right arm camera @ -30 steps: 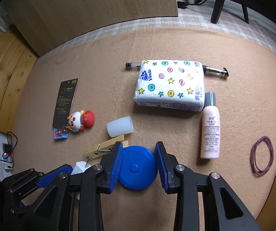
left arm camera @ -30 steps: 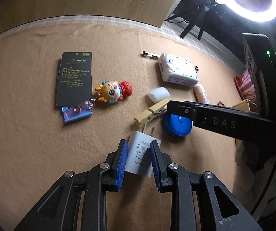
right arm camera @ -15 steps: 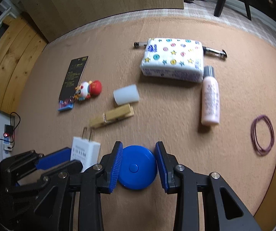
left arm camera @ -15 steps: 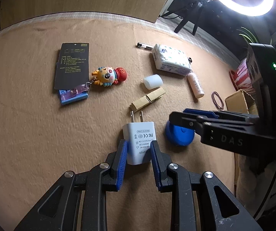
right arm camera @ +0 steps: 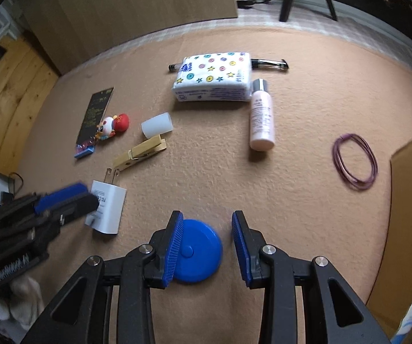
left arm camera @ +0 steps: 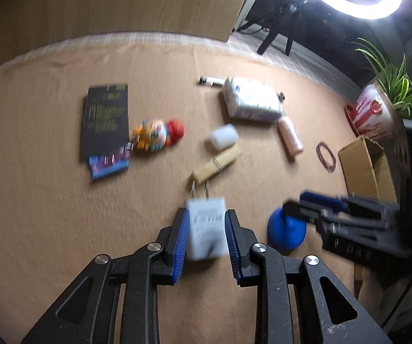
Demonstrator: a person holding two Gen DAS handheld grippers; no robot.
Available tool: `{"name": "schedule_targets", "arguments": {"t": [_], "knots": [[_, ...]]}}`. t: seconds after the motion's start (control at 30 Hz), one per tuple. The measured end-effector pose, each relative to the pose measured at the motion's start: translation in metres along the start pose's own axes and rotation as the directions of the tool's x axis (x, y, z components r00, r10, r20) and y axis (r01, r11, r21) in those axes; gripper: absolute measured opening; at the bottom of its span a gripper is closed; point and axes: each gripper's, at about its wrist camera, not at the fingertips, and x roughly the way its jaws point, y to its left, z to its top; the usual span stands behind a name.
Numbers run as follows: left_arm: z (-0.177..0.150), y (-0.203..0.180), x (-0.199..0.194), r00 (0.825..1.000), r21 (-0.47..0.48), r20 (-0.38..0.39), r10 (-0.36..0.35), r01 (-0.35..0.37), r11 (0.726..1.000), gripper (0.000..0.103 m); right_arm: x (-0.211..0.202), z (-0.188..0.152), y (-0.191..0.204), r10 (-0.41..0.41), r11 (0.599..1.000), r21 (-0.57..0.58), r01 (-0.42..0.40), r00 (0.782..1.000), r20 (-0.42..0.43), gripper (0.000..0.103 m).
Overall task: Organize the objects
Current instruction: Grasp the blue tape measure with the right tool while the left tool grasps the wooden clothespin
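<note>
Both tools have drawn back toward the near edge, bringing the charger (left arm camera: 206,229) and blue disc (right arm camera: 197,252) clear of the clutter, probably to group them. Left tool (left arm camera: 207,240) is opening, pads touching the charger's sides. Right tool (right arm camera: 204,246) stands part open, the disc lying on the worktop (right arm camera: 292,186) against one pad only.

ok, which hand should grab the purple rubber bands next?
Right. Purple rubber bands lie on its side, by the cardboard box; right tool grips nothing. Left tool, jaws opening, has the white charger between them.
</note>
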Motion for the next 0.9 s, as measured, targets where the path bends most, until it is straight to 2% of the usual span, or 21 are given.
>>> {"name": "schedule_targets", "arguments": {"t": [0.1, 0.13, 0.17, 0.37, 0.4, 0.47, 0.6, 0.67, 0.9], "knots": [[0.016, -0.012, 0.002, 0.999, 0.050, 0.023, 0.025, -0.026, 0.998, 0.045, -0.005, -0.005, -0.004, 0.025, 1.000, 0.018, -0.025, 1.000, 0.012, 0.038], [0.021, -0.017, 0.004, 0.999, 0.073, 0.025, 0.029, -0.031, 0.997, 0.055, -0.006, -0.007, -0.005, 0.025, 1.000, 0.017, -0.026, 1.000, 0.014, 0.044], [0.026, -0.022, 0.006, 0.999, 0.096, 0.028, 0.042, -0.044, 0.994, 0.057, -0.007, -0.008, -0.005, 0.021, 1.000, 0.013, -0.021, 1.000, 0.014, 0.049], [0.039, -0.036, 0.034, 0.994, 0.179, -0.011, 0.105, -0.101, 0.979, 0.056, -0.005, -0.020, -0.003, 0.008, 1.000, -0.014, -0.008, 1.000, 0.003, 0.051], [0.040, -0.037, 0.038, 0.994, 0.180, -0.020, 0.107, -0.101, 0.978, 0.055, -0.005, -0.022, -0.001, 0.000, 1.000, -0.022, 0.000, 1.000, 0.003, 0.051], [0.039, -0.037, 0.046, 0.994, 0.175, -0.043, 0.101, -0.092, 0.980, 0.039, -0.004, -0.025, 0.001, -0.011, 0.999, -0.034, 0.011, 1.000, 0.002, 0.052], [0.034, -0.043, 0.055, 0.995, 0.176, -0.073, 0.070, -0.056, 0.983, 0.021, -0.002, -0.029, 0.003, -0.021, 0.999, -0.049, 0.020, 1.000, -0.005, 0.052], [0.030, -0.045, 0.057, 0.996, 0.143, -0.057, 0.064, -0.055, 0.988, 0.014, -0.001, -0.030, 0.002, -0.018, 0.999, -0.047, 0.018, 1.000, -0.003, 0.053], [0.016, -0.043, 0.053, 0.998, 0.112, -0.045, 0.053, -0.048, 0.993, 0.013, 0.000, -0.028, 0.010, -0.032, 0.996, -0.083, 0.033, 0.999, 0.003, 0.053]]}}
